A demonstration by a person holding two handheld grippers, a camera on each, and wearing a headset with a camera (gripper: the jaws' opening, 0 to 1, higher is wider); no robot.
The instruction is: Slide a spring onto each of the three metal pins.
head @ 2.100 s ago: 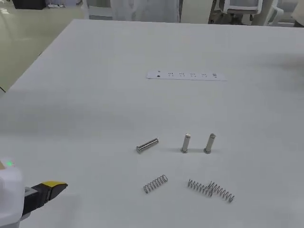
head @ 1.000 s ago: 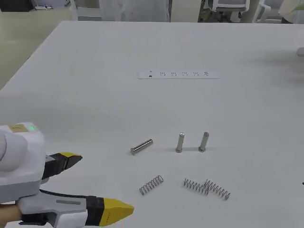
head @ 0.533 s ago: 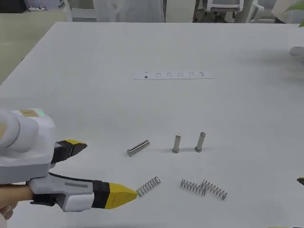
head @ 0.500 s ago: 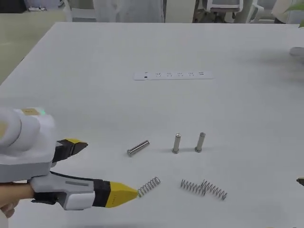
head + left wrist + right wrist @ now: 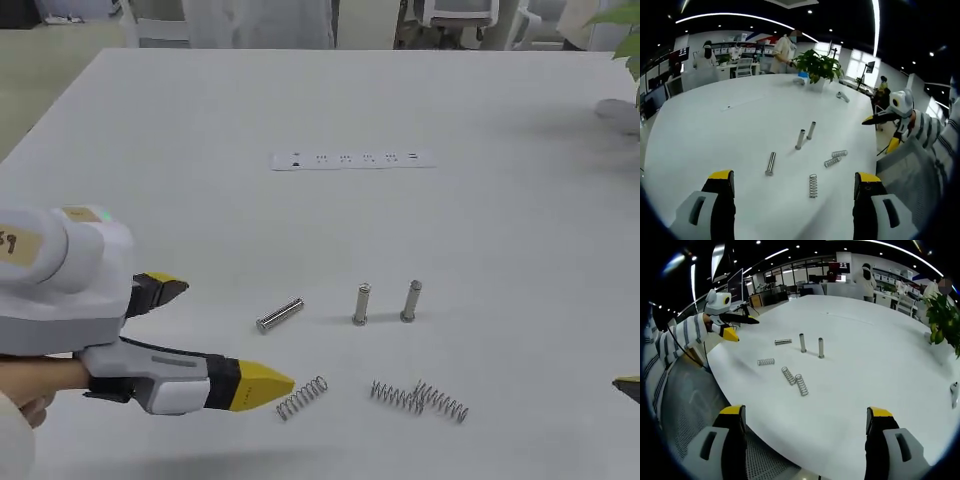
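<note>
Loose parts on a table (image 5: 480,220); both grippers gape wide, holding nothing.
Left gripper (image 5: 215,338) has a tip just beside the lone spring (image 5: 301,397); right gripper (image 5: 806,411) hangs at the near edge. Uncontained, the standing pins (image 5: 361,303) could topple at a knock, the lying pin (image 5: 279,315) roll; the paired springs (image 5: 418,398) overlap and may lift tangled.

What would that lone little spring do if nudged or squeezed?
The lone spring lies on its side on the smooth white table, so a nudge would probably roll or skid it. Its thin open coils look light and squashy; a hard pinch would likely compress it, and it might pop away.
</note>
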